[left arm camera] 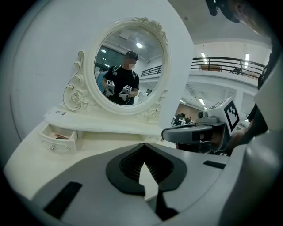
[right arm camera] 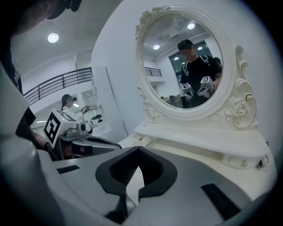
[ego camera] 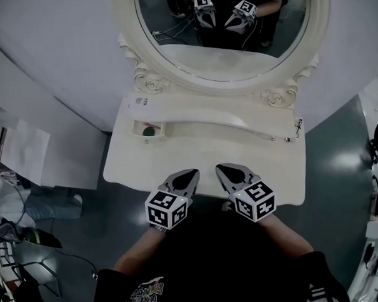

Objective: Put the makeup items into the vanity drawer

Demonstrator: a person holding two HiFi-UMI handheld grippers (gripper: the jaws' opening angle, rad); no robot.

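Both grippers sit side by side at the near edge of the vanity table (ego camera: pixel 195 154), approx. mid-width, tips pointing toward the mirror (ego camera: pixel 225 55). They are near each other, not touching.

Left gripper (ego camera: pixel 191 174): jaws closed tip to tip w/ nothing between them. Its own view shows only bare table top through the gap behind the pads. Right gripper (ego camera: pixel 222 169): same, jaws together & empty.

At the back left corner of the table a small drawer (ego camera: pixel 140 125) stands open under the shelf (ego camera: pixel 206 112). Inside lies a reddish item (ego camera: pixel 149 131), too small to tell what kind of makeup it is. A matching drawer (right arm camera: pixel 242 161) at the back right corner is closed. The mirror reflects the person holding both grippers.
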